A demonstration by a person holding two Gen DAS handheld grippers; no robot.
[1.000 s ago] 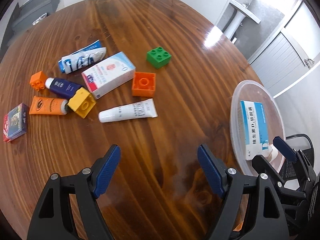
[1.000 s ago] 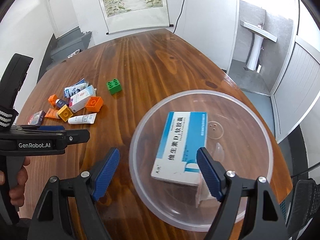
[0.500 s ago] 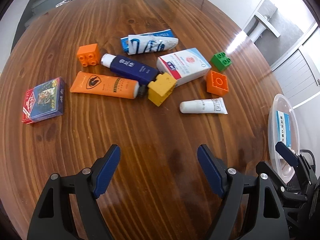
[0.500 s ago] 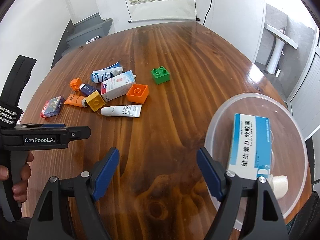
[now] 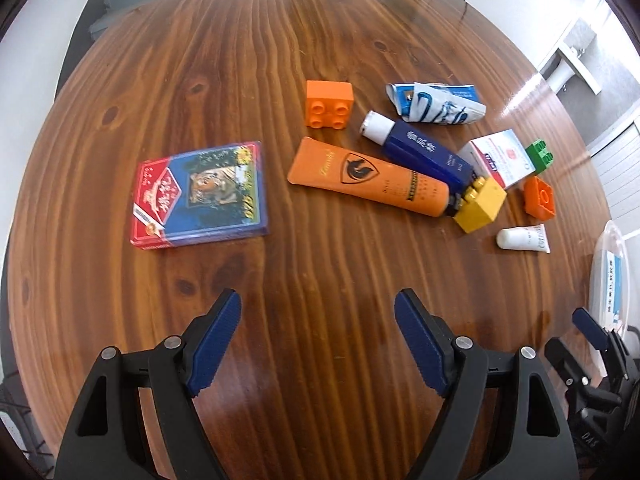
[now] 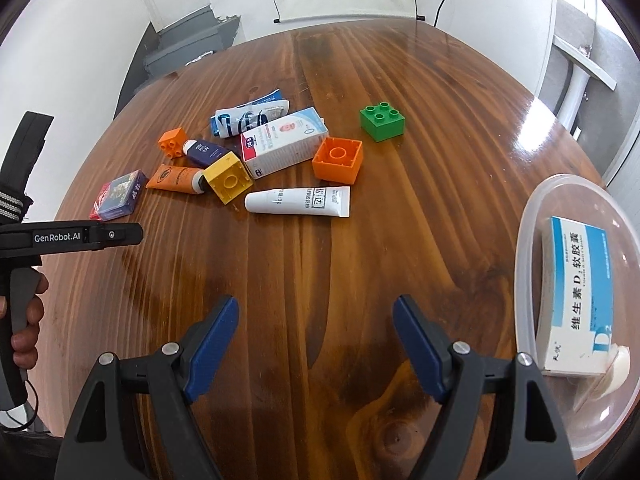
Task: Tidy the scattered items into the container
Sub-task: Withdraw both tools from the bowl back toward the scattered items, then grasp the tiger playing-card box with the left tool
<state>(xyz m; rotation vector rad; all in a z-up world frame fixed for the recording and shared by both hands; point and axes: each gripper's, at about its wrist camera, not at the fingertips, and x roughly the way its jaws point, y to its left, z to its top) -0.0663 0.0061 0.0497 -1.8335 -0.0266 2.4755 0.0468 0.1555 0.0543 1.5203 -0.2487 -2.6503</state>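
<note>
A: Identify the supporting surface.

B: A round wooden table, dark varnished, grain visible.

A: List the items resting directly on it.

B: A card box, orange tube, navy tube, crumpled blue-white tube, white tube, a white-red carton; two orange bricks, a yellow brick, a green brick; a clear container at the right edge.
</note>
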